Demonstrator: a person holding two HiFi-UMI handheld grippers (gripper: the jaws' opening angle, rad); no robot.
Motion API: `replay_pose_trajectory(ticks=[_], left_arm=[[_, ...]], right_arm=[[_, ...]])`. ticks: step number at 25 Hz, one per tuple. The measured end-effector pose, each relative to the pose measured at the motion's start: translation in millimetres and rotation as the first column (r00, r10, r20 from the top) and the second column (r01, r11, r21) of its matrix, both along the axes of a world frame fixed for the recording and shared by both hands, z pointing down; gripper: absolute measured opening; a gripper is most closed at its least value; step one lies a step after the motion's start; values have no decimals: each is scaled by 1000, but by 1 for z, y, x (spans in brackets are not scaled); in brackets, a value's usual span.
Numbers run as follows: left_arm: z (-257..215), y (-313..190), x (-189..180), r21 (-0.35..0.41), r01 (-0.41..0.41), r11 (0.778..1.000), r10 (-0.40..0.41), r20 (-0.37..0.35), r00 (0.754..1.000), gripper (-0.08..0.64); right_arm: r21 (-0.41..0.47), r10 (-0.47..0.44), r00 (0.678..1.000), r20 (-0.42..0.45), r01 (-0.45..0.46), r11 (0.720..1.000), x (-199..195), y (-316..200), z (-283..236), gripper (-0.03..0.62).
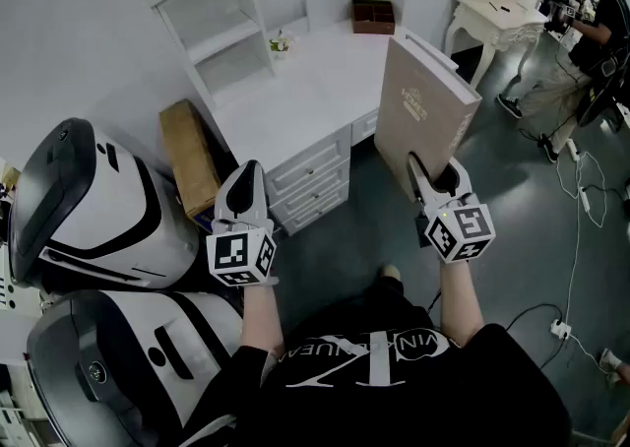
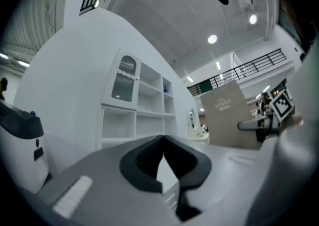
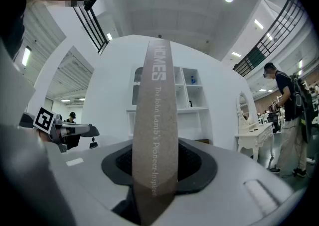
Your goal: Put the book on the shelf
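A large tan hardcover book (image 1: 418, 110) stands upright in the air over the right end of a white desk (image 1: 305, 91). My right gripper (image 1: 438, 182) is shut on its lower edge. In the right gripper view the book's spine (image 3: 155, 120) rises between the pads, printed with pale lettering. A white shelf unit (image 1: 221, 31) with open compartments stands on the desk's left end; the shelf (image 3: 192, 95) also shows behind the spine. My left gripper (image 1: 244, 191) hovers before the desk drawers, jaws shut with nothing between them (image 2: 163, 163).
A brown box (image 1: 373, 16) sits at the desk's far corner. A cardboard box (image 1: 189, 155) leans beside the desk. Two large white and black machines (image 1: 89, 209) stand at the left. A second white table (image 1: 497, 12) and a standing person (image 1: 581, 51) are at the right.
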State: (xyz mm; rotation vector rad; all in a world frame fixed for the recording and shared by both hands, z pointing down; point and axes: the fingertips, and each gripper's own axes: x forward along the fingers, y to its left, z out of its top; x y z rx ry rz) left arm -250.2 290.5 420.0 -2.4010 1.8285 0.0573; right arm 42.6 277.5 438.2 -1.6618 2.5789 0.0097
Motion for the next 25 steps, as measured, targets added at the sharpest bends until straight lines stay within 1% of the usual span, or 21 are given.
replay_pose_trajectory(ticks=[7, 16, 21, 25], left_arm=[[2, -1, -2, 3, 3, 1000, -3, -2, 1000, 0], [6, -9, -5, -6, 6, 1000, -6, -37, 999, 0], [9, -32, 7, -21, -17, 1000, 16, -48, 999, 0], [7, -59, 21, -18, -38, 999, 38, -39, 999, 0]], right_arm=[[-4, 8, 1000, 7, -7, 1000, 2, -4, 4, 176], [-20, 21, 1000, 3, -21, 1000, 6, -8, 10, 176], [-33, 34, 999, 18, -34, 999, 19, -23, 10, 176], [-34, 40, 999, 18, -39, 999, 29, -50, 10, 177]])
